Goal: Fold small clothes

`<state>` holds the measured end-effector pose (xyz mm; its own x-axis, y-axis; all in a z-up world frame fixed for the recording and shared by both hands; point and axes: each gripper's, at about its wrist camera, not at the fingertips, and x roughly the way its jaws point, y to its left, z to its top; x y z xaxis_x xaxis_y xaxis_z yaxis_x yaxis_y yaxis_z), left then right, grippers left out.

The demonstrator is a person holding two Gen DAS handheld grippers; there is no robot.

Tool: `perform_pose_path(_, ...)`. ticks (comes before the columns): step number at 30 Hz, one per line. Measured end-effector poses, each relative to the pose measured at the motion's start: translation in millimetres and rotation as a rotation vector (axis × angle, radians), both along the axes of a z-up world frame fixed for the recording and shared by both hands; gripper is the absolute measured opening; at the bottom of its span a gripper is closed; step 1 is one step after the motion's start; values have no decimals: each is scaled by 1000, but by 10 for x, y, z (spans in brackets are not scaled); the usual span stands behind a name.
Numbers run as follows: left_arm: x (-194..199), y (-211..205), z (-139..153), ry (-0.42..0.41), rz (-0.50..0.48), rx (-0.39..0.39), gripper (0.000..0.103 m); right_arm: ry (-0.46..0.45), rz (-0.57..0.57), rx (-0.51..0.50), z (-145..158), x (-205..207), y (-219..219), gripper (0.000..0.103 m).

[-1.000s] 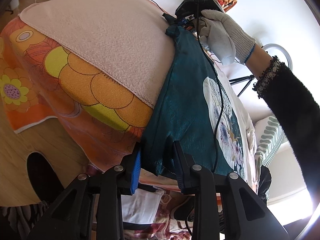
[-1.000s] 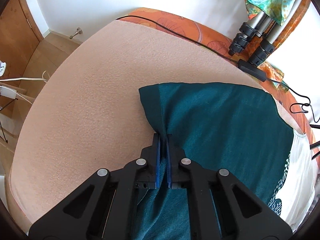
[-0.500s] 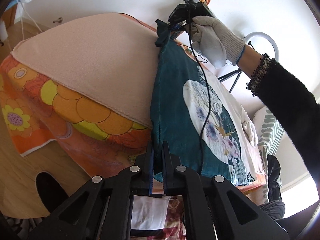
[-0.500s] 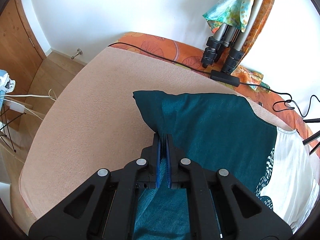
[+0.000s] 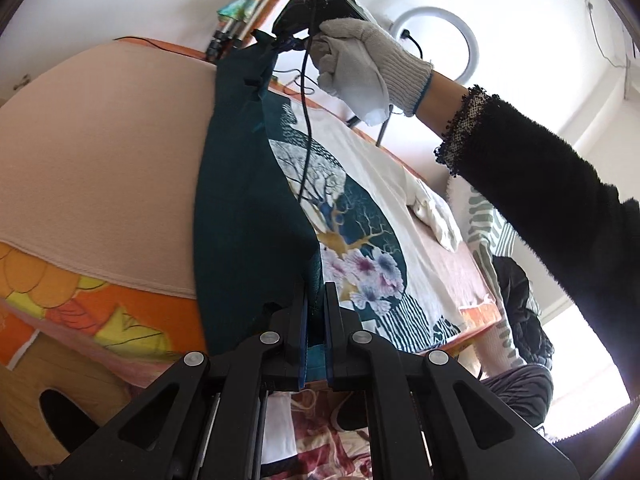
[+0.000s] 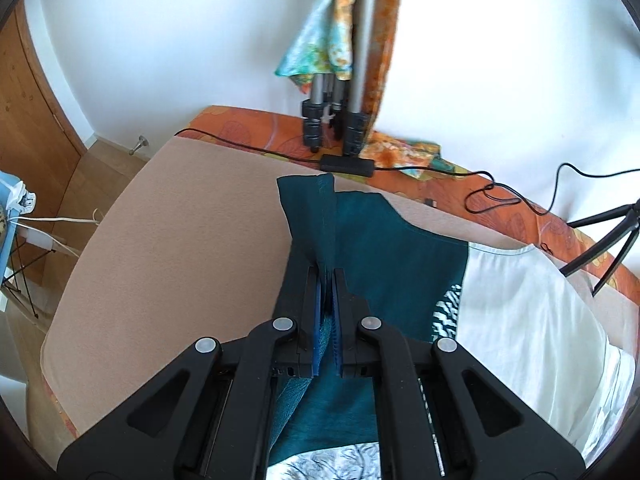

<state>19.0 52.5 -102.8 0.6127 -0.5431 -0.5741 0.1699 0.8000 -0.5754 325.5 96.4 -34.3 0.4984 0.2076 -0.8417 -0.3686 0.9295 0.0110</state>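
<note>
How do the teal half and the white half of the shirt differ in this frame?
The teal half is pinched by the right hand-held gripper and the left hand-held gripper and lifted off the bed; the white half lies flat, ungripped. Teal is creased into a raised fold; white is spread. Both share the printed tree design.

White walls rise behind an orange flowered bedspread topped with a beige blanket, beside wood flooring, a wooden door and a ring light.

The shirt hem runs hidden behind the right claw.
</note>
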Motion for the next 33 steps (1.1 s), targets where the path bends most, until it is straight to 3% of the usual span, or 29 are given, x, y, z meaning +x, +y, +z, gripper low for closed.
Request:
perform_pose_path(8,124,-387,-140,55,-101,29,5,77,-130,19,-476,235,-813,5)
perform_pose_path(19,256,-603,-197,96,-140,48,5,119,-147,38,-813,356,-997,6)
perform_pose_path(20,256,-611,-188,94,-145,54,5,132,-144,54,-802,361,-1028,8)
perform_pose_path(22,248,-629,-176,88,-151,69,5,143,-141,59,-744,351,-1091,32)
perform_pose_path(23,243,-625,-169,85,-153,69,5,126,-147,51,-691,324,-1129,59)
perform_pose_path(24,238,-611,-164,85,-153,69,5,94,-150,42,-612,280,-1170,69)
perform_pose_path(33,224,-561,-74,63,-147,43,5,16,-106,20,102,-442,-1811,69)
